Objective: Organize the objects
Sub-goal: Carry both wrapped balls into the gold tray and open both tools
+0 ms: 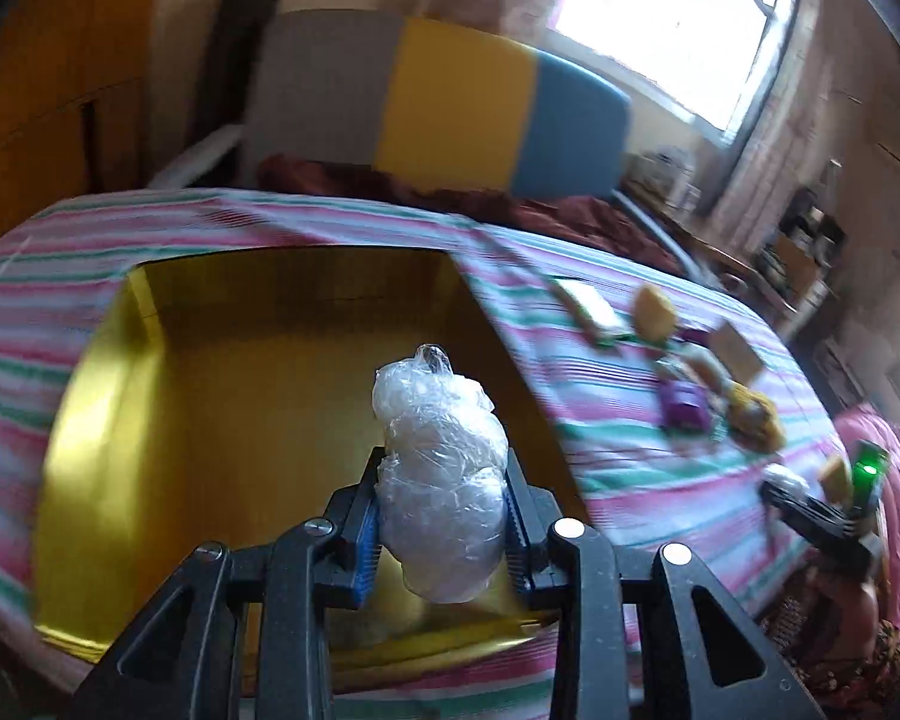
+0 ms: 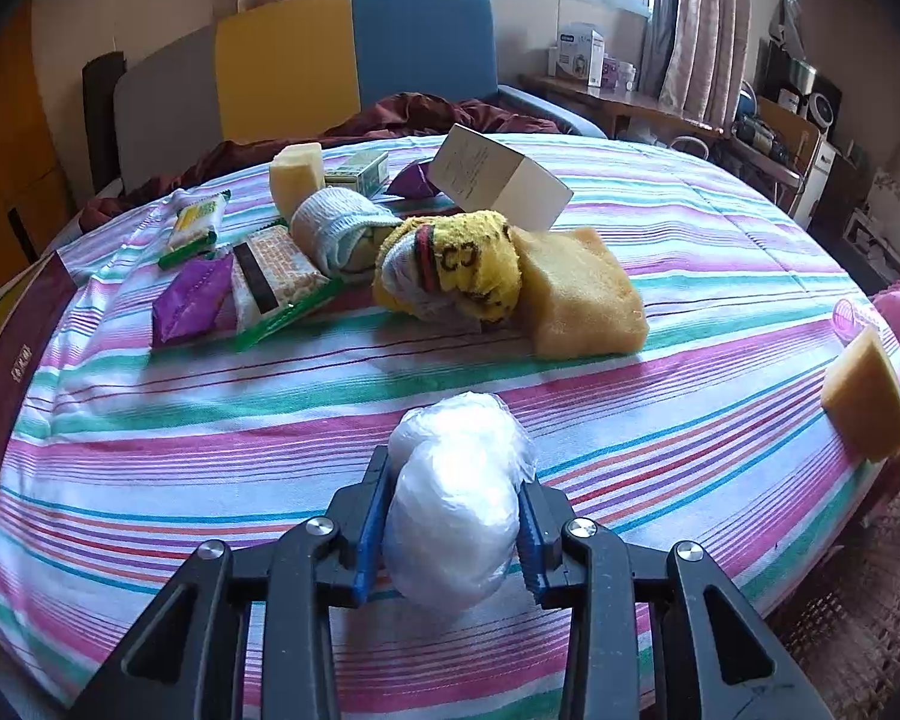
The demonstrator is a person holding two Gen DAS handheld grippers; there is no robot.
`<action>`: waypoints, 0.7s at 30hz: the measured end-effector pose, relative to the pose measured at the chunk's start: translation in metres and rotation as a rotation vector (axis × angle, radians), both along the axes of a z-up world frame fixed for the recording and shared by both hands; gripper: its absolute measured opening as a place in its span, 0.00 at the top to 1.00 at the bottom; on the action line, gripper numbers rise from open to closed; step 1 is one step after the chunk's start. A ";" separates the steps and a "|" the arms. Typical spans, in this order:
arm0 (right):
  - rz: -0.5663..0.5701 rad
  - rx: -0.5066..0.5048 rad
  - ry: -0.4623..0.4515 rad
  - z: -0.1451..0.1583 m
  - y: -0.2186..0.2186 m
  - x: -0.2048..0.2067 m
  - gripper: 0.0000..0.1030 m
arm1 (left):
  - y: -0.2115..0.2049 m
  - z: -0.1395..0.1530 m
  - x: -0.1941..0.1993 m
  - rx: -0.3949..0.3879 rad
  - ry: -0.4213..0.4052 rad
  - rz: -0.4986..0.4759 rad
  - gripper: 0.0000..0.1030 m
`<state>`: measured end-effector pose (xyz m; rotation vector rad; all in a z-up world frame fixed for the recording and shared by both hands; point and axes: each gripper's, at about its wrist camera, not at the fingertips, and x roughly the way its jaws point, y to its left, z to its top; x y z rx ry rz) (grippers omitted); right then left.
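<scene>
Gripper on our left point(image 1: 444, 516) is clamped on a crumpled plastic-wrapped bundle point(image 1: 441, 480), which we hold above the open gold-lined box point(image 1: 222, 372); the box lies straight ahead of and below our fingers on the striped bed cover point(image 1: 630, 468). Our right gripper point(image 2: 453, 531) is pinched on a second white plastic-wrapped ball point(image 2: 456, 510), low over the bed near its close edge; whether the ball is lifted clear we cannot tell.

We judge the step in hand to be dropping the left bundle into the box. That calls for lowering it over the box floor and spreading the fingers, then clearing out so the right ball can come across.

Ahead of the right gripper wait the rest: the yellow rolled towel point(image 2: 450, 276), a sponge point(image 2: 582, 300) touching it, a white carton point(image 2: 501, 180) and snack packets point(image 2: 270, 282) further left.
</scene>
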<state>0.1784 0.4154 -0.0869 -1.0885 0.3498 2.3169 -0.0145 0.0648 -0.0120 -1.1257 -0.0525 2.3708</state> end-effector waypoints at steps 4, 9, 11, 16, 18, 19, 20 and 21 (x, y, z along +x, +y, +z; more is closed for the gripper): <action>0.023 0.001 0.013 0.008 -0.010 -0.003 0.64 | -0.028 -0.011 -0.012 -0.037 -0.017 0.071 0.68; 0.081 0.015 0.054 0.026 -0.033 -0.011 0.64 | -0.050 -0.023 -0.023 -0.073 -0.054 0.134 0.68; 0.109 0.011 0.079 0.034 -0.044 -0.014 0.64 | -0.054 -0.025 -0.024 -0.104 -0.048 0.149 0.68; 0.157 0.019 0.111 0.044 -0.063 -0.020 0.64 | -0.063 -0.031 -0.027 -0.143 -0.052 0.172 0.68; 0.156 0.025 0.110 0.044 -0.064 -0.020 0.64 | -0.065 -0.035 -0.031 -0.181 -0.049 0.185 0.67; 0.155 0.025 0.108 0.043 -0.065 -0.020 0.64 | -0.066 -0.038 -0.032 -0.200 -0.055 0.189 0.67; 0.154 0.022 0.108 0.043 -0.064 -0.020 0.64 | -0.065 -0.042 -0.034 -0.219 -0.068 0.186 0.66; 0.152 0.020 0.109 0.043 -0.064 -0.019 0.64 | -0.066 -0.047 -0.036 -0.237 -0.080 0.195 0.65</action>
